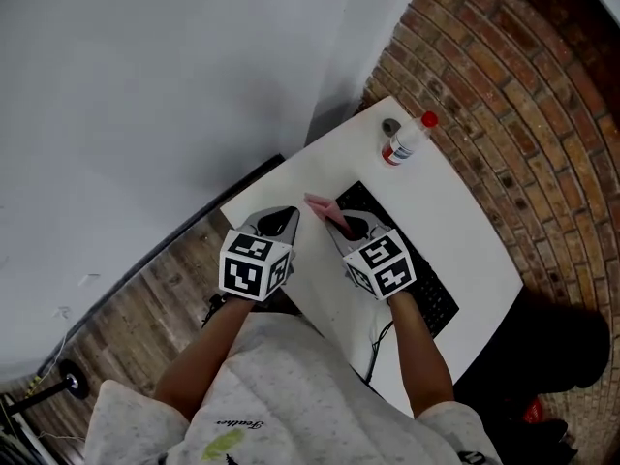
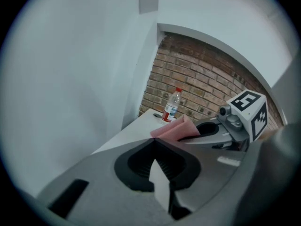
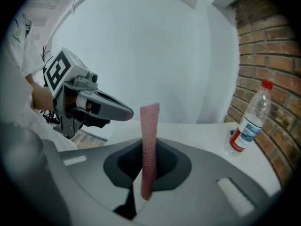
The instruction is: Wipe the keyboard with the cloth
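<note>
While the right gripper (image 1: 345, 229) clamps the pink cloth (image 3: 149, 126) upright over the black keyboard (image 1: 438, 296) on the white surface (image 1: 465, 211), the left gripper (image 2: 153, 145) hovers alongside, jaws together, empty.

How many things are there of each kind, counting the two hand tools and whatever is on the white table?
Grippers: 2, the left gripper and the right gripper
Cloth: 1, pink, clamped in the right gripper
Keyboard: 1, black
Bottle: 1, red cap
Small grey round thing beside the bottle: 1
Total: 6
</note>
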